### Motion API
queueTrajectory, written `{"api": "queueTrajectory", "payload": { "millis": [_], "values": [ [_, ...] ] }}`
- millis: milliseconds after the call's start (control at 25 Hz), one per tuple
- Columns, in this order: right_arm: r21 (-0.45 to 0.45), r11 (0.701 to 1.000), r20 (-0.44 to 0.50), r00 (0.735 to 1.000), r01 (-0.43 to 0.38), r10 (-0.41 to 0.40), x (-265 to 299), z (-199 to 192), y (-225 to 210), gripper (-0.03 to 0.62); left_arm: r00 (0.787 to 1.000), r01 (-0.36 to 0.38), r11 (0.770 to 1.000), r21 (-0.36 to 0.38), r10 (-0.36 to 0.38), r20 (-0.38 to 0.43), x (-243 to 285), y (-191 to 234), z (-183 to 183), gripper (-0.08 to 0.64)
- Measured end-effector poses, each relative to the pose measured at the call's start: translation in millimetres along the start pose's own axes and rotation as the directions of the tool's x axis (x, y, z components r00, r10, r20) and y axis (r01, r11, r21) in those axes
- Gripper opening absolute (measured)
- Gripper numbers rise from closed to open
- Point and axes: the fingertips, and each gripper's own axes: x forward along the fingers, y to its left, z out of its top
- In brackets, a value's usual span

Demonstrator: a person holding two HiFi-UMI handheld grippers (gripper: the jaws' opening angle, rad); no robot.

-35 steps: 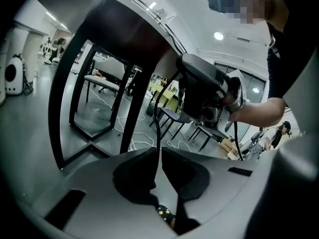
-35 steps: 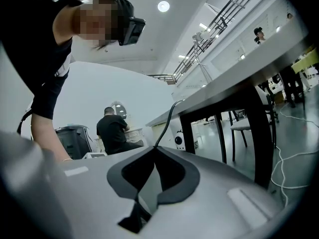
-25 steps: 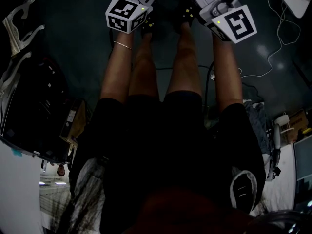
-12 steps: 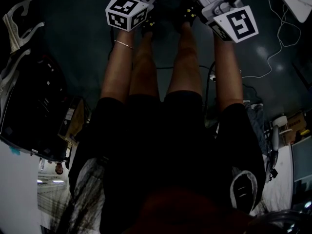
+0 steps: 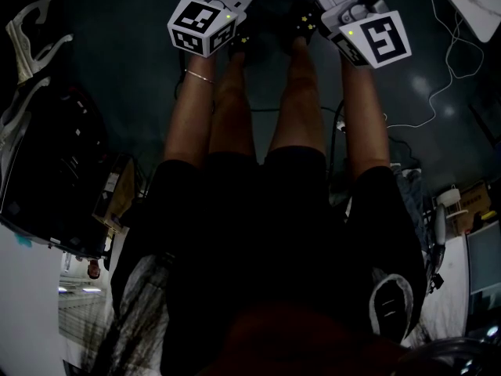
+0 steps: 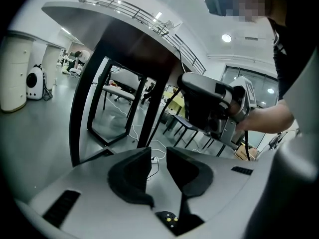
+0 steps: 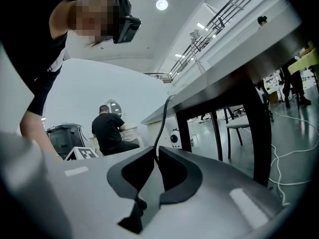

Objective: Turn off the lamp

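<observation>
The dark floor (image 5: 117, 69) fills the head view, and the person's bare legs (image 5: 297, 100) stand on it with both arms hanging straight down beside them. A white cable (image 5: 450, 61) loops over the floor off to the right.

The gripper views look out from low down, so the tabletop (image 6: 124, 34) is seen from underneath, on black legs (image 6: 82, 108). The lamp cannot be made out in any view. A second person in a black shirt (image 7: 107, 131) sits with their back turned, beyond the tabletop's far end.

The left tool (image 6: 158, 153) is at the person's left leg, its marker cube (image 5: 201, 23) facing up at the head camera. Its jaws stand apart with a clear gap, and nothing is between them; only floor shows through. Beyond them a hand (image 6: 264, 118) grips the other tool's dark body.

The right tool (image 7: 156, 152) is at the right leg, its own marker cube (image 5: 378, 39) tilted toward the head camera. Its jaws are drawn almost together, with only a narrow slit between the tips. A thin black cable (image 7: 162, 123) drops from the tabletop's near edge in a curve and ends, as seen from here, right at those tips. I cannot tell whether it lies between the pads or hangs behind them.
</observation>
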Motion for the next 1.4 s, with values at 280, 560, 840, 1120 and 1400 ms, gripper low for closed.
{"api": "queueTrajectory", "payload": {
  "millis": [280,560,840,1120,1400],
  "values": [
    [-0.018,1.0,-0.02,0.999,0.026,-0.026,8.2,-6.2,-4.6,0.017,1.0,0.009,1.0,-0.006,-0.009,0.018,-3.2,2.3,0.9,0.08],
    [-0.046,0.996,-0.04,0.996,0.075,-0.077,7.0,-8.7,-9.3,0.025,1.0,0.007,1.0,-0.012,-0.006,0.018,-7.3,-4.2,-0.6,0.08],
    [-0.055,0.99,-0.06,0.989,0.13,-0.134,3.2,-12.0,-16.8,0.055,1.0,0.009,1.0,-0.018,-0.009,0.018,-10.0,-7.2,-0.5,0.08],
    [-0.05,0.988,-0.085,0.985,0.149,-0.153,-1.1,-20.3,-20.3,0.063,0.999,0.007,1.0,-0.012,-0.006,0.04,-10.5,-10.9,6.4,0.08],
    [-0.03,0.986,-0.101,0.981,0.163,-0.165,-9.4,-28.4,-20.1,0.066,0.997,-0.014,1.0,0.022,0.012,0.082,-13.7,-19.6,25.3,0.08]
  ]
}}
